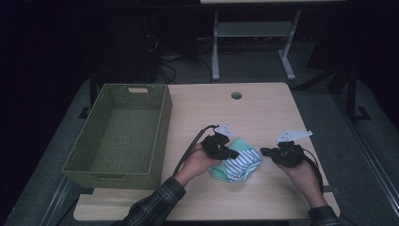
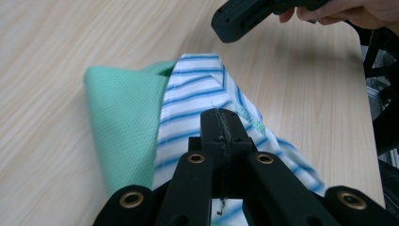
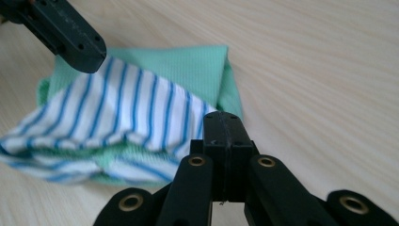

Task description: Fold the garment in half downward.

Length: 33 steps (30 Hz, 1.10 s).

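While the green basket [image 1: 117, 136] sits at the table's [image 1: 263, 108] left edge, your left gripper [image 1: 232, 153] is clamped on the striped cloth [image 1: 237, 162] at centre front; your right gripper [image 1: 266, 151], jaws together and empty, sits just beside it.

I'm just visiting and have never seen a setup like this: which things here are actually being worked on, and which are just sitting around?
In use, as far as I can judge:
- green and blue-striped white cloth
- left gripper, jaws shut, over the cloth
- right gripper, jaws shut, beside the cloth

Just there:
- green woven basket, empty, perhaps meant for the cloth
- light wooden table
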### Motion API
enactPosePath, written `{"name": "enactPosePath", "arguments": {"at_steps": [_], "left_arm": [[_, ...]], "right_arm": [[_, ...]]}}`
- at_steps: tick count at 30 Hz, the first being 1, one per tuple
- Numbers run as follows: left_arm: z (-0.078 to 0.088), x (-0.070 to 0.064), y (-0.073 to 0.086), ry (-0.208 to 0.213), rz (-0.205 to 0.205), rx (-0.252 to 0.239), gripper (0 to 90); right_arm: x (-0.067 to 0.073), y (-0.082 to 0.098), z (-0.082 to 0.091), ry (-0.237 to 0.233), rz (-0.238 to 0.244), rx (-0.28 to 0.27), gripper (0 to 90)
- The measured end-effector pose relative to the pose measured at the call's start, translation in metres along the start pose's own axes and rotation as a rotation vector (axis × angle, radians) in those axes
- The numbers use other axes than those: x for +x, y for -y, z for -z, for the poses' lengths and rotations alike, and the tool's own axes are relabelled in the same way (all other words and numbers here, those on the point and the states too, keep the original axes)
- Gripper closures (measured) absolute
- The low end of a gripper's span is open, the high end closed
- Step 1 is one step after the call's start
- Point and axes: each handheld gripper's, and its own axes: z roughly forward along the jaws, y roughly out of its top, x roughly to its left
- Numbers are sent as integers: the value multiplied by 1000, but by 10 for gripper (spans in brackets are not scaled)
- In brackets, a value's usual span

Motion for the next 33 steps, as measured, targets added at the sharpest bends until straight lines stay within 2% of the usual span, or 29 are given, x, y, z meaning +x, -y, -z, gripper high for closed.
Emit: {"name": "enactPosePath", "arguments": {"at_steps": [7,12,15,19,23,27,31,32,33], "left_arm": [[23,8,12,-41,29,-19,894],[30,12,22,-63,55,-11,894],[29,14,27,-70,63,2,894],[23,16,31,-77,67,28,894],[17,17,34,-88,59,56,895],[13,19,37,-101,54,81,895],[8,20,40,-103,50,102,894],[7,20,40,-110,34,126,895],[5,20,41,-116,37,127,895]], "right_arm": [[4,-20,-12,-32,20,-24,898],[10,-34,-29,-53,32,-12,898],[12,-41,-39,-64,51,-22,898],[15,-50,-53,-78,56,-8,898],[17,-54,-69,-88,61,-5,898],[18,-50,-85,-87,57,40,898],[16,-46,-93,-83,54,78,899],[15,-46,-95,-80,53,82,899],[15,-45,-96,-78,52,90,899]]}}
